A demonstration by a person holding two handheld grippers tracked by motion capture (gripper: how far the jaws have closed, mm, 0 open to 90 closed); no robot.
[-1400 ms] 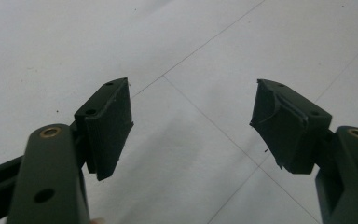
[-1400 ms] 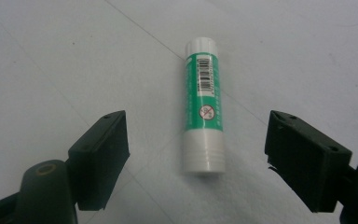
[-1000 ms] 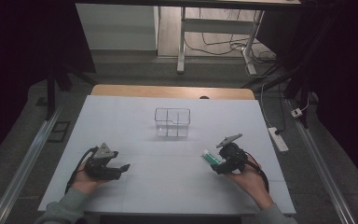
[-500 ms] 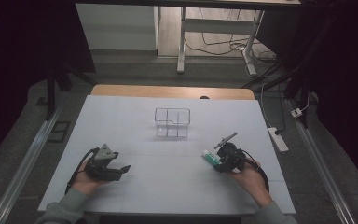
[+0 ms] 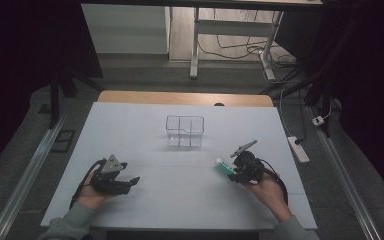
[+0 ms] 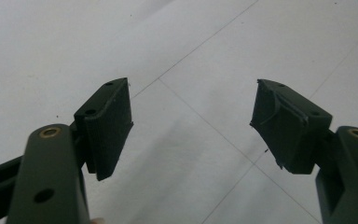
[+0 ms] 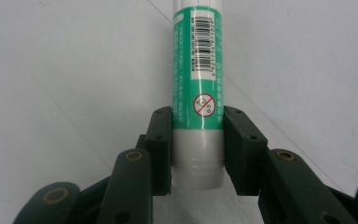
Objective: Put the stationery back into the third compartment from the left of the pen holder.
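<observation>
With its jaws just closed, we see the right gripper [image 7: 198,140] pinching the glue stick [image 7: 197,88] near its grey end; stick's long axis runs straight out ahead of the jaws, low over the table [image 5: 145,125]. Clear box [image 5: 185,131] lies beyond, toward centre, nearer right hand. Left gripper [image 6: 193,126]: spread, holding nothing.

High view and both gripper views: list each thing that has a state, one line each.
Left gripper: open, nothing between the jaws, low over the table.
Right gripper: shut on the glue stick; its jaws have just been closing.
Glue stick: lying on the table, clamped near its grey end.
Clear box: upright, looks empty, apart from both grippers.
</observation>
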